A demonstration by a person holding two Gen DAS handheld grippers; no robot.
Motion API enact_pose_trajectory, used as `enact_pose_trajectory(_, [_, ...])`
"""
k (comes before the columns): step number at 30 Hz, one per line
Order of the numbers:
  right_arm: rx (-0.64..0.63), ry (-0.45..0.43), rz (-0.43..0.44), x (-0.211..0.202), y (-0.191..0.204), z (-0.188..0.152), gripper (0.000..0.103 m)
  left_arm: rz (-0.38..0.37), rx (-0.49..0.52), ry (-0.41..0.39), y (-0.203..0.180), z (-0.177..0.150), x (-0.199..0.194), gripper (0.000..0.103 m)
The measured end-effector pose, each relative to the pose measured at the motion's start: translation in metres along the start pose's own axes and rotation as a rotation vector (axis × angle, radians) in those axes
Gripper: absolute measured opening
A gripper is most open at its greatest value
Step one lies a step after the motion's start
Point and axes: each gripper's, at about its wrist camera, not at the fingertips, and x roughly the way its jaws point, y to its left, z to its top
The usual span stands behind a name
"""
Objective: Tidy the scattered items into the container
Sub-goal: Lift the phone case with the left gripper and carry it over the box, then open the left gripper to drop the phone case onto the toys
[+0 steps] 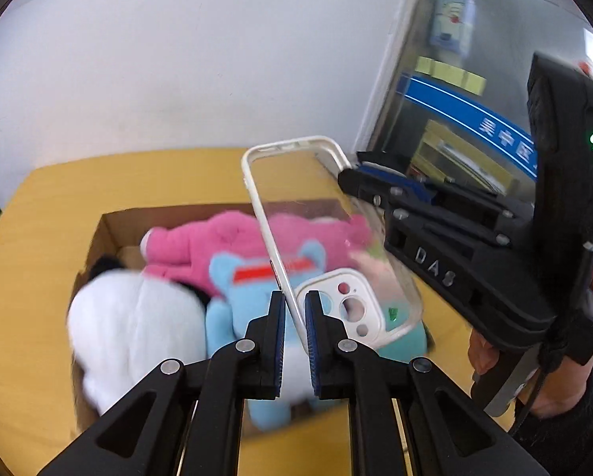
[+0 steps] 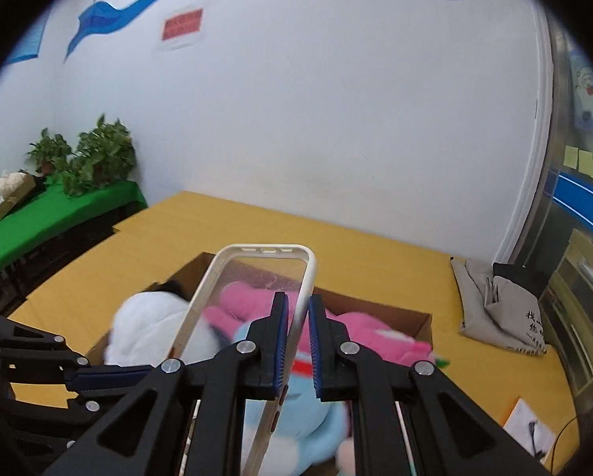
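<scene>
A clear phone case (image 1: 296, 206) with a white rim hangs tilted above an open cardboard box (image 1: 114, 230) on the yellow table (image 1: 38, 258). My left gripper (image 1: 295, 301) is shut on the case's rim beside the camera cutout. My right gripper (image 1: 350, 176) is shut on the opposite long rim. In the right wrist view that rim of the case (image 2: 252, 277) runs between the pads of my right gripper (image 2: 296, 309), and my left gripper (image 2: 78, 373) shows at the lower left. Inside the box (image 2: 415, 321) lie a white plush (image 1: 137, 325), a pink plush (image 1: 201, 246) and a blue plush (image 1: 233, 277).
A grey cloth bag (image 2: 490, 305) lies at the table's far right, and papers (image 2: 530, 428) at its near right edge. A green-covered side table (image 2: 58, 214) with potted plants stands to the left. A glass door (image 1: 474, 119) is on the right. A person's hand (image 1: 574, 377) holds the right gripper.
</scene>
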Motion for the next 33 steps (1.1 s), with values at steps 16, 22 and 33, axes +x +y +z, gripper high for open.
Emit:
enact_pose_trajectory(16, [0.066,0.363,-0.004,0.180,-0.052,-0.061,0.012,0.044,-0.113,0.168,0.047,0.027,0.115,0.028])
enact_pose_trajectory(22, [0.113,0.192,0.035,0.103,-0.049,-0.044,0.078,0.102,-0.098,0.012,0.052,0.010,0.046,0.079])
enact_pose_trajectory(33, [0.149,0.037,0.024,-0.057,0.000,-0.091,0.079,0.244,-0.071,-0.109,0.036,-0.093,-0.068,0.092])
